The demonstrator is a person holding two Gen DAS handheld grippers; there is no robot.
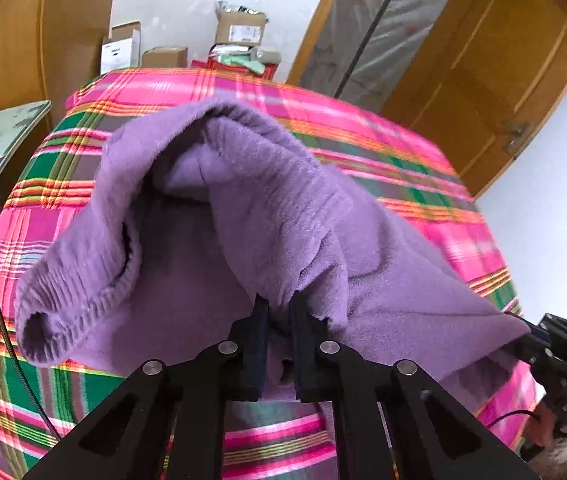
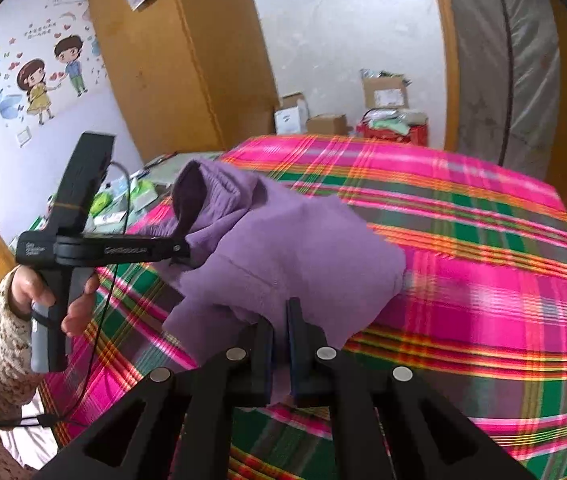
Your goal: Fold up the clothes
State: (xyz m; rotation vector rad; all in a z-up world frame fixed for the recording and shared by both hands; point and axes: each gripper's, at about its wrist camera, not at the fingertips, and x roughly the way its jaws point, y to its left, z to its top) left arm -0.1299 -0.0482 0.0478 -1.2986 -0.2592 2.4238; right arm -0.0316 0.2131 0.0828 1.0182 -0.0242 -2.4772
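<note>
Purple fleece sweater [image 1: 267, 208] clamped in both my left tongs [image 1: 279, 312] and right tongs [image 2: 281, 316], mid-fold above the plaid bedspread [image 2: 463, 240]; next, lay it over evenly

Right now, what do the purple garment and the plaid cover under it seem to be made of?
The purple garment looks like soft fleece or brushed knit: matte, fuzzy nap, with a ribbed knit cuff. Both the left gripper and the right gripper pinch it. The plaid bed cover looks like thin, smooth woven cloth, perhaps cotton: flat stripes, no pile.
</note>
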